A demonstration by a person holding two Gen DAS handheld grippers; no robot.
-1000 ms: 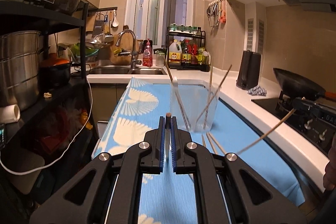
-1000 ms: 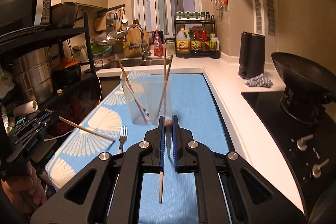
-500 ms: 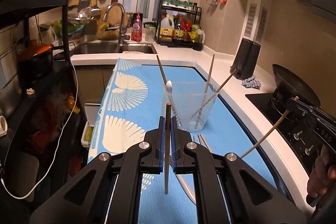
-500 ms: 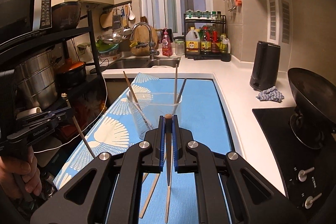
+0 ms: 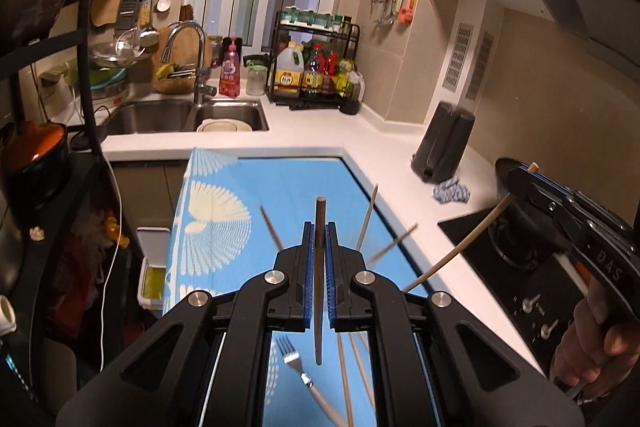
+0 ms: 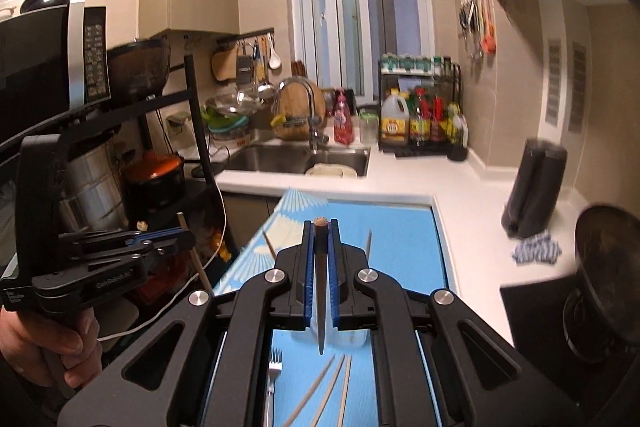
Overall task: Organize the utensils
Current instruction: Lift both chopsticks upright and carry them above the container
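Note:
My left gripper (image 5: 319, 225) is shut on a dark chopstick (image 5: 318, 307), held upright above the blue cloth (image 5: 288, 187). My right gripper (image 6: 319, 223) is shut on another chopstick (image 6: 320, 307), also upright. Each view shows the other gripper raised at the side: the right gripper (image 5: 520, 173) with a pale chopstick (image 5: 456, 251), the left gripper (image 6: 184, 237) with its stick (image 6: 196, 259). The clear cup (image 6: 352, 337) is mostly hidden behind my fingers; chopstick tips (image 5: 368, 215) rise from it. A fork (image 6: 274, 367) and loose chopsticks (image 6: 328, 387) lie on the cloth.
A sink (image 5: 224, 113) with a tap lies beyond the cloth, a bottle rack (image 5: 316, 67) beside it. To the right stand a black kettle (image 5: 444, 143), a stove and a wok (image 6: 608, 267). A black shelf rack (image 6: 192, 131) with pots lines the left.
Both grippers have risen with their chopsticks, and both views now look down from higher. The cup has sunk behind the fingers in both views.

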